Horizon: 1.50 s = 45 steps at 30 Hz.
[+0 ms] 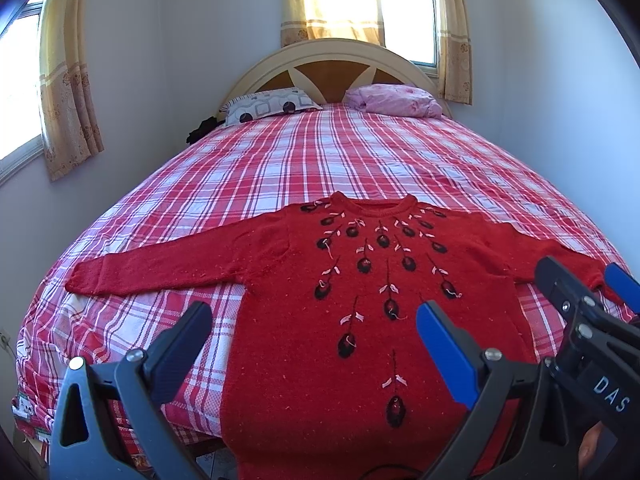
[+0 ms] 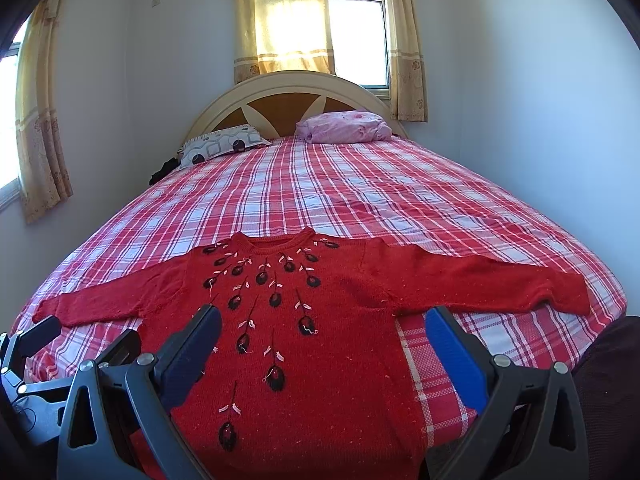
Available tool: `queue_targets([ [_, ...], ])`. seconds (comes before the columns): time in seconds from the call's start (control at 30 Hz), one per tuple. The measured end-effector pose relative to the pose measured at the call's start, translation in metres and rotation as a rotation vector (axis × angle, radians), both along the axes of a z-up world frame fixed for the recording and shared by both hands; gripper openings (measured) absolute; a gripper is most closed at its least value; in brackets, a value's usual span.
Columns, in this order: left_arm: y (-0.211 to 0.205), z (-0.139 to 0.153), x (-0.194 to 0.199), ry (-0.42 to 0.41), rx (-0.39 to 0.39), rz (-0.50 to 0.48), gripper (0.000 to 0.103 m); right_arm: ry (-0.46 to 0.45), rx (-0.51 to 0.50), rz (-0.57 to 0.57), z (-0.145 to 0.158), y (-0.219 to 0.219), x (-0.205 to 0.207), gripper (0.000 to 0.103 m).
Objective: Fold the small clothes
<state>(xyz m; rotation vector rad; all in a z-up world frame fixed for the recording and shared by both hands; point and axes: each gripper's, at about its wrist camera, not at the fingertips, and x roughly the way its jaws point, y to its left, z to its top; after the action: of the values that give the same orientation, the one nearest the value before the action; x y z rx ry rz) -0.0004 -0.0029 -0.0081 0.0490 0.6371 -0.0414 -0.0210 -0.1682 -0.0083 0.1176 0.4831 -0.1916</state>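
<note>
The sweater (image 1: 352, 304) is bright red knit, its front scattered with black oval buds on thin dark stems and small pale pink leaf stitches fanning down from the collar. The bedspread (image 1: 320, 160) beneath is a red, white and pale lilac plaid. One pillow (image 1: 268, 106) is white with grey squares and dark circles; the other pillow (image 1: 394, 100) is pink. The headboard (image 1: 332, 60) is cream with orange-brown panels. The curtains (image 1: 332, 0) are yellow-beige with a floral band. The left gripper (image 1: 316, 334) shows one black pad and one blue.
</note>
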Motion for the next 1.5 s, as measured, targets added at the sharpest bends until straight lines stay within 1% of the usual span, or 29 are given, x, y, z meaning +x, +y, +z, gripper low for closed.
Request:
queue_targets([
  [0.5,-0.0020,-0.0001,0.0000,0.000,0.000,0.001,0.103,0.010,0.000,-0.012,0.0011,-0.0036,0.0027,0.102],
  [1.5,-0.0047,-0.0009,0.0008,0.007,0.002,-0.001,0.103,0.019,0.006,0.000,-0.0003,-0.0036,0.0023,0.102],
])
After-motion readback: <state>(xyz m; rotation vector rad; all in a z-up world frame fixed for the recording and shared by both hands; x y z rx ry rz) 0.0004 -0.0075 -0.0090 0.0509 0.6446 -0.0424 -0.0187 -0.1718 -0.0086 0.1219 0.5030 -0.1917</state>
